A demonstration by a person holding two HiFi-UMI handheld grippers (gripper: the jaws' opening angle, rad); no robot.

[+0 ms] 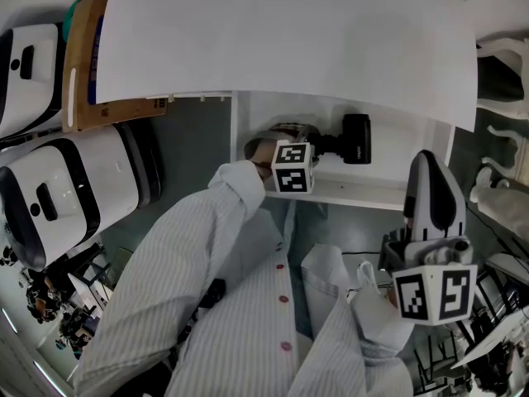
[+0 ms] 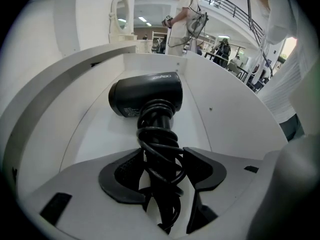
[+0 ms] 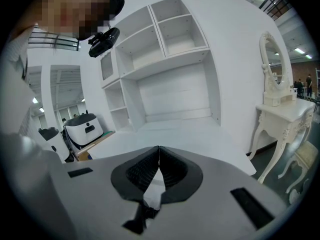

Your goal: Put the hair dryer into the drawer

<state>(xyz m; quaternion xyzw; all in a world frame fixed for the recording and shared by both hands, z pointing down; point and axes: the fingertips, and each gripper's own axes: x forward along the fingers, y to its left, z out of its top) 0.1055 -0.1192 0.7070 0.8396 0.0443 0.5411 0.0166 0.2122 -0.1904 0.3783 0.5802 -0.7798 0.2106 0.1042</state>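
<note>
The black hair dryer (image 1: pixel 355 139) lies inside the open white drawer (image 1: pixel 364 193) under the desk top, its barrel (image 2: pixel 147 95) resting on the drawer floor. Its handle, wound with black cord (image 2: pixel 160 144), runs back between the jaws of my left gripper (image 2: pixel 162 161), which points steeply down into the drawer and is closed on the handle. In the head view this left gripper (image 1: pixel 324 149) reaches in from a striped sleeve. My right gripper (image 1: pixel 426 164) is held apart at the lower right, outside the drawer, its jaws (image 3: pixel 159 151) shut with nothing between them.
A broad white desk top (image 1: pixel 289 40) overhangs the drawer. White machines (image 1: pixel 50 188) and a wooden board (image 1: pixel 83 64) stand at the left. The right gripper view shows white shelves (image 3: pixel 165 44) and a vanity table with mirror (image 3: pixel 280 109). People (image 2: pixel 182 19) stand far off.
</note>
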